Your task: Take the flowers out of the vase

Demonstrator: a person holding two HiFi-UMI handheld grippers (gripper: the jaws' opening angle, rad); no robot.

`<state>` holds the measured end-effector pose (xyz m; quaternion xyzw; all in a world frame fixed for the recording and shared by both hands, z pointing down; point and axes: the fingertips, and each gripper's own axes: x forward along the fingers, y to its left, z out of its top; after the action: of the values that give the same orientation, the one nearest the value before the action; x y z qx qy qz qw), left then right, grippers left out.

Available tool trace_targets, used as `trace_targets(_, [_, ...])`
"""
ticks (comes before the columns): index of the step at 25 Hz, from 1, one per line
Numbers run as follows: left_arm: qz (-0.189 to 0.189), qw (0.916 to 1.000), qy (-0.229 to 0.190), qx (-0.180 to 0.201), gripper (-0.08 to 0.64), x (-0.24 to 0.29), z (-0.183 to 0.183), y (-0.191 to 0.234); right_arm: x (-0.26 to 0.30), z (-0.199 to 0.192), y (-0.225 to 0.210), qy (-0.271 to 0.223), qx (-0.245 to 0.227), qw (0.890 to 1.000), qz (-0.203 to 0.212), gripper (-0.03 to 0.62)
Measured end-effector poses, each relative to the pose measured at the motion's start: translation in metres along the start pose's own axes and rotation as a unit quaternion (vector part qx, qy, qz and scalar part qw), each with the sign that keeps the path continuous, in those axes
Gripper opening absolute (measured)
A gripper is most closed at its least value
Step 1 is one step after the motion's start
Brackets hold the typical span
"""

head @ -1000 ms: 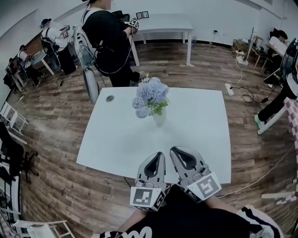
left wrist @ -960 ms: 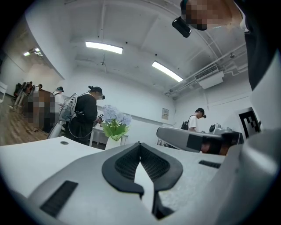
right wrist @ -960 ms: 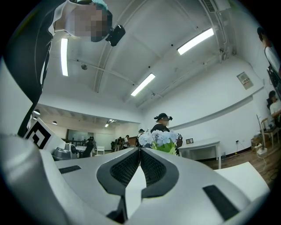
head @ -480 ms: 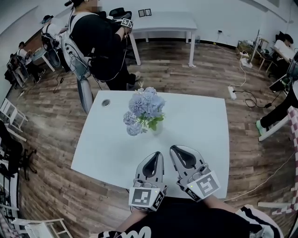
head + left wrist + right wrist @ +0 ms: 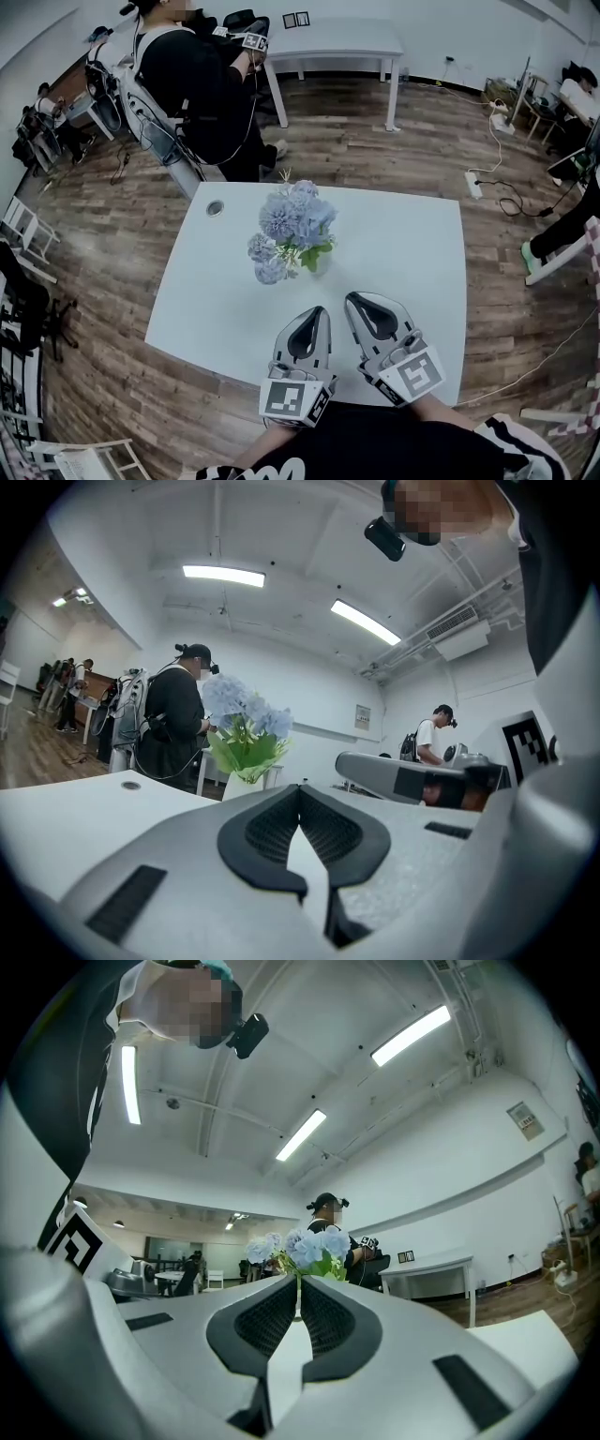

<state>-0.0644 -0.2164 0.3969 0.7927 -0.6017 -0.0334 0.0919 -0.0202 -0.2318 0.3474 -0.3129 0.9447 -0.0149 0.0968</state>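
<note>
Closer now than a second ago: in the head view the table (image 5: 412, 244) and its bouquet have slid down toward the two hand-held grippers, which keep their spot at 6 o'clock in the picture. The flowers (image 5: 291, 227) still stand in the vase (image 5: 322, 263), mid-table, at about 11 o'clock from the left hand-held gripper (image 5: 321, 312) and well apart from it. The right hand-held gripper (image 5: 352, 301) lies just beside the left one, at its 3 o'clock. A bystander (image 5: 192, 80) stands beyond the table's far edge at 11 o'clock.

In the left gripper view, the left hand-held gripper (image 5: 300, 790) is clenched on nothing, with its pad tips meeting. The flowers (image 5: 242, 714) and the vase (image 5: 243, 782) rise beyond it at 11 o'clock, untouched.

In the right gripper view, the right hand-held gripper (image 5: 298, 1284) is likewise clenched and empty, and the flowers (image 5: 306, 1245) sit dead ahead at 12 o'clock.

By my reading the task has barely begun. The approach is under way, and the opening of the jaws, the grasp of the stems and the lift out all remain.
</note>
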Motion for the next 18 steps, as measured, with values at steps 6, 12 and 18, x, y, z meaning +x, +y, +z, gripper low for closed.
trace_targets(6, [-0.012,0.9999,0.005,-0.003,0.005,0.005,0.006,0.005,0.007,0.003,0.000,0.007,-0.015,1.000,-0.007,0.026])
trace_targets(12, [-0.017,0.9996,0.020,-0.007,0.005,0.005,-0.002,0.020,0.018,-0.006,0.002,0.029,-0.020,0.999,-0.006,0.026])
trace_targets(18, [-0.019,0.9995,0.026,-0.007,0.005,-0.005,-0.005,0.032,0.029,-0.017,0.005,0.055,-0.003,0.998,0.008,0.029])
